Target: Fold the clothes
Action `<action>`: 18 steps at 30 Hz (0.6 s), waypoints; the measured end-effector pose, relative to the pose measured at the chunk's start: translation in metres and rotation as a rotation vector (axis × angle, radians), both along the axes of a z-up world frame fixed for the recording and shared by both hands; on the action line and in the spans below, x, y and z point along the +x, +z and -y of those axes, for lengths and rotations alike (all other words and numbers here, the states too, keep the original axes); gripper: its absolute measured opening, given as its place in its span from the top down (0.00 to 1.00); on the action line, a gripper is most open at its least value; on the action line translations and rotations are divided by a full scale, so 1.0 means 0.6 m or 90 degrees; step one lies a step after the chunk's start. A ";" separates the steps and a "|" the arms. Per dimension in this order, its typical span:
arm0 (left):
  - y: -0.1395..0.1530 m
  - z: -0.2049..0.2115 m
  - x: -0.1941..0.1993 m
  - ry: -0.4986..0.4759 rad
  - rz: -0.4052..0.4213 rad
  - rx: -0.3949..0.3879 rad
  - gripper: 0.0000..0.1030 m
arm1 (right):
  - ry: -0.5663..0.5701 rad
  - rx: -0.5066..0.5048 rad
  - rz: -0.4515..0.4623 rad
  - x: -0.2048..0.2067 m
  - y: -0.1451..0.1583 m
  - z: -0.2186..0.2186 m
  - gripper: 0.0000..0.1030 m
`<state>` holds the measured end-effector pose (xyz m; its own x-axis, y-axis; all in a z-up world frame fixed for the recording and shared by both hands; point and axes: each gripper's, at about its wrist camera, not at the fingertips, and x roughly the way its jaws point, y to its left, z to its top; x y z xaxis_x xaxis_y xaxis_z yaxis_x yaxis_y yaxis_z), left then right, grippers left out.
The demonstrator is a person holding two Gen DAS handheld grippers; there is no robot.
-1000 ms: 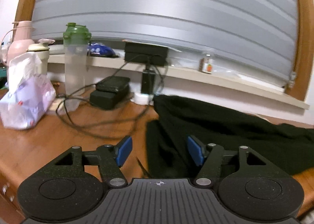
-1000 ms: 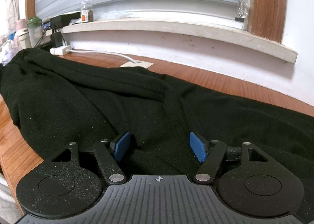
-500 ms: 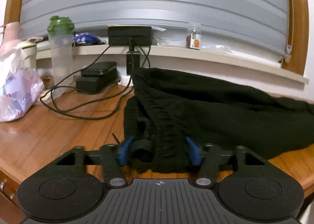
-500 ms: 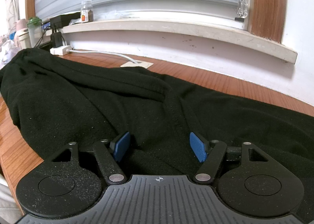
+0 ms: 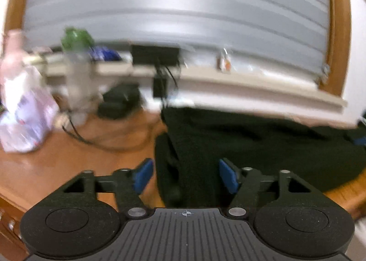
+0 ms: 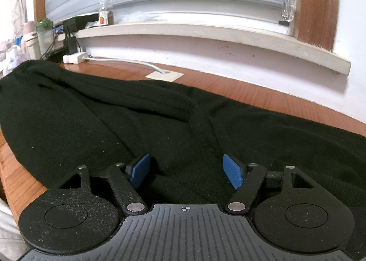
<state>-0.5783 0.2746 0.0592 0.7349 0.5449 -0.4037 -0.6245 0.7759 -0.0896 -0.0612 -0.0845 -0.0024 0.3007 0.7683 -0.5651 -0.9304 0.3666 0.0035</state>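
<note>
A black garment (image 6: 160, 123) lies spread across the wooden worktop (image 6: 251, 89). The left claw (image 5: 184, 176), jaws just reopened and gripping nothing, straddles the cloth's left end at six o'clock. The right claw (image 6: 186, 170) hovers wide open over the fabric, empty. A shaker bottle (image 5: 76, 73) stands at ten o'clock.

A home room: a wooden desk (image 6: 240, 88) under a shuttered window, its sill (image 6: 205, 30) holding bottles, chargers and cables.
</note>
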 end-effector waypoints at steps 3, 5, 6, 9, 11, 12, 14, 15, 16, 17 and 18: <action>0.022 0.003 0.020 -0.014 0.027 0.013 0.28 | -0.001 0.000 0.000 -0.001 0.000 0.000 0.32; 0.033 0.007 0.052 -0.035 0.030 0.027 0.27 | -0.001 0.001 0.000 -0.001 0.000 0.000 0.32; 0.037 0.008 0.071 -0.046 0.030 0.032 0.27 | -0.002 0.002 0.000 -0.002 0.000 0.000 0.32; 0.043 0.015 0.144 -0.095 0.025 0.040 0.27 | -0.003 0.013 -0.001 -0.002 0.002 0.007 0.28; 0.040 0.024 0.202 -0.137 0.021 0.043 0.24 | -0.006 0.026 0.011 -0.006 0.006 0.020 0.24; 0.038 0.029 0.231 -0.159 0.020 0.042 0.23 | -0.010 0.032 0.014 -0.007 0.008 0.030 0.22; 0.031 0.041 0.290 -0.201 0.024 0.032 0.23 | -0.021 0.045 0.024 -0.010 0.014 0.052 0.22; 0.028 0.048 0.321 -0.223 0.026 0.026 0.23 | -0.034 0.053 0.033 -0.011 0.017 0.068 0.22; 0.023 0.056 0.354 -0.246 0.029 0.017 0.23 | -0.046 0.054 0.042 -0.011 0.019 0.084 0.22; 0.018 0.063 0.383 -0.264 0.031 0.012 0.23 | -0.061 0.049 0.055 -0.011 0.020 0.104 0.22; 0.013 0.071 0.411 -0.282 0.033 0.007 0.23 | -0.077 0.041 0.069 -0.010 0.020 0.126 0.22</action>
